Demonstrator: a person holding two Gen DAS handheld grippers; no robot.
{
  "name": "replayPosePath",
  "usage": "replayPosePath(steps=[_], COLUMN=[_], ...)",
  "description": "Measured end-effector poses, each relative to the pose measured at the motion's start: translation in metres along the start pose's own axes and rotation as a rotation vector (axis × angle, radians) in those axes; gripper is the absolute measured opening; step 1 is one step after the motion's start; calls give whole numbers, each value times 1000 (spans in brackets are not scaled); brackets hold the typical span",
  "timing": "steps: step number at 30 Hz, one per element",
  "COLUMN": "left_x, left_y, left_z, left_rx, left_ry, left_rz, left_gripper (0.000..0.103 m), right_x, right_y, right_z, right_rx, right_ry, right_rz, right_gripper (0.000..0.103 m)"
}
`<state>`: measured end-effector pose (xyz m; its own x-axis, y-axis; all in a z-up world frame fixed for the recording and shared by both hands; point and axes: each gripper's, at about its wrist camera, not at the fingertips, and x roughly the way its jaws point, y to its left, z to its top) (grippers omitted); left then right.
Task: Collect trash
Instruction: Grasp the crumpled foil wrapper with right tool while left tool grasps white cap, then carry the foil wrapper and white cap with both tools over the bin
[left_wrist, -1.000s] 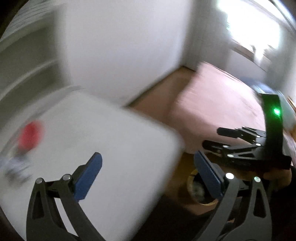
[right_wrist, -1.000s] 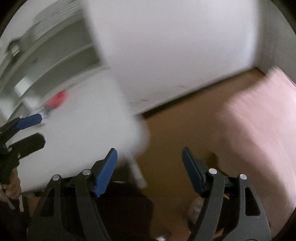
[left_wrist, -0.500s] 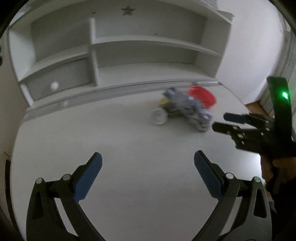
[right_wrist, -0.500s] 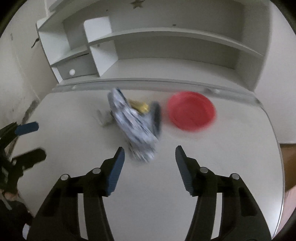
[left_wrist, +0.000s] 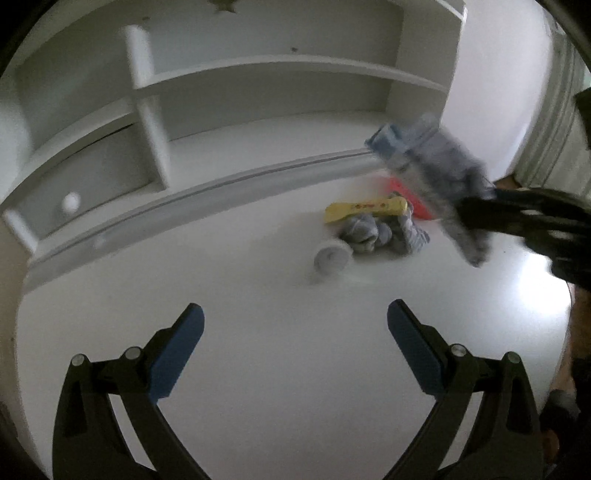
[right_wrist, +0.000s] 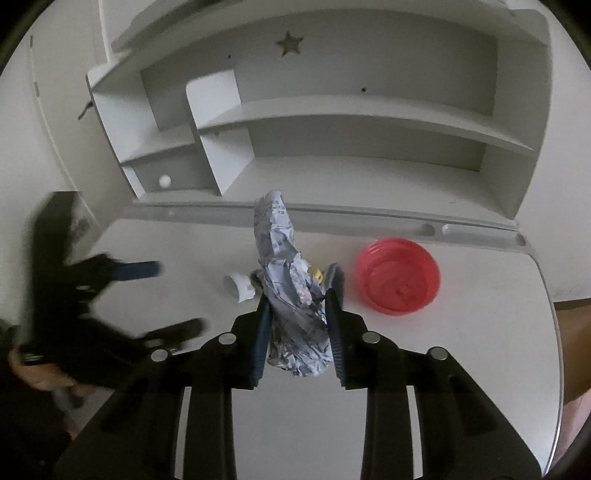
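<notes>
we squeeze the crumpled paper (right_wrist: 291, 295) tight between our right gripper (right_wrist: 297, 314) fingers, up above the white desk (right_wrist: 461, 350), while our left gripper (left_wrist: 295, 343) fingers stay wide apart, holding nothing.

This looks like a bedroom or child's room in a home. A white desk (right_wrist: 480, 350) with a rounded edge stands against the wall, topped by a white hutch (right_wrist: 332, 122) of open shelves, a small drawer with a round knob (right_wrist: 164, 180), and a star-shaped cutout (right_wrist: 290, 43) in its back panel. The walls are plain white. To the right, a strip of brown wooden floor (right_wrist: 572, 306) shows past the desk, and pale curtains (left_wrist: 554, 110) hang by what seems a bright window.
</notes>
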<state>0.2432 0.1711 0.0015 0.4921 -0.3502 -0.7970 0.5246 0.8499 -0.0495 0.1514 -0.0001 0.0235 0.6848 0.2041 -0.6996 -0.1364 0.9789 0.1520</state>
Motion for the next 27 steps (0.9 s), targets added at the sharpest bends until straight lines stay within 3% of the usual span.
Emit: replayPosePath(steps=[5, 11, 14, 16, 17, 23, 27], left_x=[22, 29, 36, 37, 36, 10, -11], left_y=[-14, -24, -25, -26, -28, -64, -123], left_z=[11, 13, 12, 12, 12, 8, 10], left_rx=[18, 50, 57, 55, 52, 67, 118], left_ry=[2, 9, 31, 30, 34, 6, -30], left_rz=[10, 36, 29, 36, 38, 9, -98], left_gripper=[95, 79, 61, 36, 31, 31, 31], right_x=[-16, -23, -27, -34, -37, -80, -125], right_y=[-19, -44, -53, -59, -63, -95, -132], right_z=[-11, -30, -39, -47, -51, -89, -137], right_rx=[36, 82, 104, 122, 131, 226, 343], right_ry=[8, 26, 27, 23, 21, -12, -27], right_rz=[-10, -39, -47, -59, -65, -144, -254], right_gripper=[28, 28, 28, 28, 28, 28, 28])
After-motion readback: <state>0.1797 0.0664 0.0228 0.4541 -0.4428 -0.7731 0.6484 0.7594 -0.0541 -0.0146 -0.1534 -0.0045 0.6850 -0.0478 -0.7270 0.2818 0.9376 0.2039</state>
